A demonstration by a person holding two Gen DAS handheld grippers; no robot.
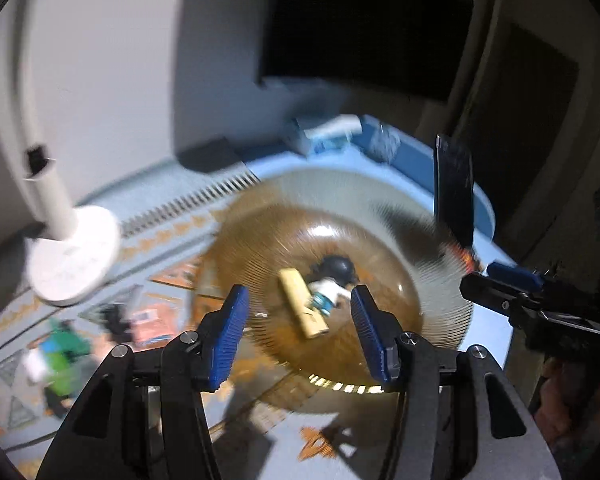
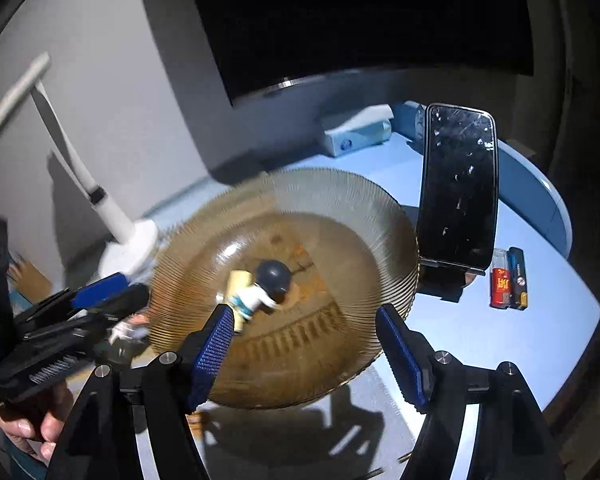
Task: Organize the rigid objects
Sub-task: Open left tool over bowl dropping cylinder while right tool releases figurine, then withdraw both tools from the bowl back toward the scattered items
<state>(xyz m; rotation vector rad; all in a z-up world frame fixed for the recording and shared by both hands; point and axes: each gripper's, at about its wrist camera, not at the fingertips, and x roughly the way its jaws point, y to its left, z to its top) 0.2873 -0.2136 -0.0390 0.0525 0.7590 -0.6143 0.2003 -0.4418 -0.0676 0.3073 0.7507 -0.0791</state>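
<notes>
A ribbed amber glass plate (image 1: 428,240) (image 2: 364,216) sits on the blue table. In it lie a yellow block (image 1: 300,300) (image 2: 238,280) and a small figure with a dark round head (image 1: 332,280) (image 2: 272,276). My left gripper (image 1: 298,336) is open and empty, just above the plate's near side. It also shows in the right wrist view (image 2: 104,292), at the plate's left rim. My right gripper (image 2: 304,344) is open and empty over the plate's near rim. It also shows in the left wrist view (image 1: 504,280) at the right.
A black phone (image 2: 456,184) (image 1: 454,184) stands upright in a holder right of the plate. Two lighters (image 2: 508,280) lie beside it. A white desk lamp (image 1: 72,256) (image 2: 128,240) stands at left. A green toy (image 1: 64,356) lies on the patterned mat. A blue-white box (image 2: 356,132) sits behind.
</notes>
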